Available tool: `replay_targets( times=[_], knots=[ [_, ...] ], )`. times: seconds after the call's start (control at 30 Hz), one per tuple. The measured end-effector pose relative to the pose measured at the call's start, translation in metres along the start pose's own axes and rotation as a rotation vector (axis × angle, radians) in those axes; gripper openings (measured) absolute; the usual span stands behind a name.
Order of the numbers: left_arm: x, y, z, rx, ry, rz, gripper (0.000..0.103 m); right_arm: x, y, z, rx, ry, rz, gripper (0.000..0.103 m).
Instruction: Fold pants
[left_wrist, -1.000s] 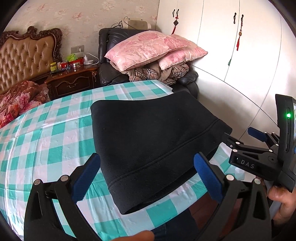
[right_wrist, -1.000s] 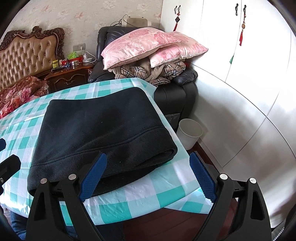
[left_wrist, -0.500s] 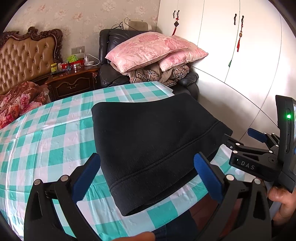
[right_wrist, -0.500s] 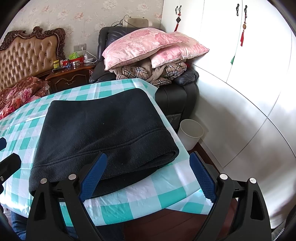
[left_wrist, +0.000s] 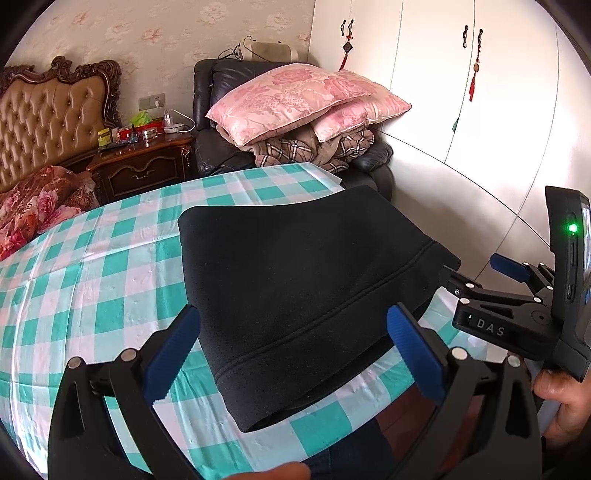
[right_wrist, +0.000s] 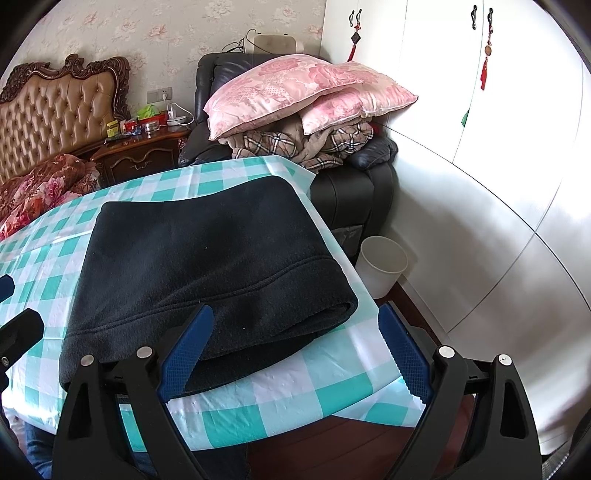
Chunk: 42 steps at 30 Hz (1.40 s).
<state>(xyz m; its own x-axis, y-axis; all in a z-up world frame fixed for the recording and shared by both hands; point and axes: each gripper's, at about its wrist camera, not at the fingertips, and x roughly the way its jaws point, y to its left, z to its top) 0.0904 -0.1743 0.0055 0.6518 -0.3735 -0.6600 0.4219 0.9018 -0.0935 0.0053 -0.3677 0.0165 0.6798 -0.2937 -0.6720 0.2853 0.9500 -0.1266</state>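
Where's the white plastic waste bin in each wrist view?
Left wrist: white plastic waste bin not in it; the table and folded black fleece pants fill that side.
Right wrist: right of centre, on the floor beside the table's far right corner.
Shared landmark: stacked pink floral pillows.

A home bedroom: tufted headboard (left_wrist: 48, 122), nightstand (left_wrist: 144, 166), stacked pillows (left_wrist: 295, 96), wardrobe (left_wrist: 461, 92).

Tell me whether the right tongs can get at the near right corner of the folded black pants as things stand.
Probably yes: the right tongs stand open just short of the black pants, nothing lies between them, and that corner sits exposed on the checked tablecloth.
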Motion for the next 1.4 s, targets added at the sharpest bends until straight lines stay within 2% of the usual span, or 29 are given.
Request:
replay_targets(
  times=[1.4],
  knots=[
    [0.001, -0.0013, -0.0009, 0.001, 0.001, -0.004, 0.101, 0.0016, 0.0025, -0.0024, 0.002, 0.009, 0.005, 0.087]
  ],
)
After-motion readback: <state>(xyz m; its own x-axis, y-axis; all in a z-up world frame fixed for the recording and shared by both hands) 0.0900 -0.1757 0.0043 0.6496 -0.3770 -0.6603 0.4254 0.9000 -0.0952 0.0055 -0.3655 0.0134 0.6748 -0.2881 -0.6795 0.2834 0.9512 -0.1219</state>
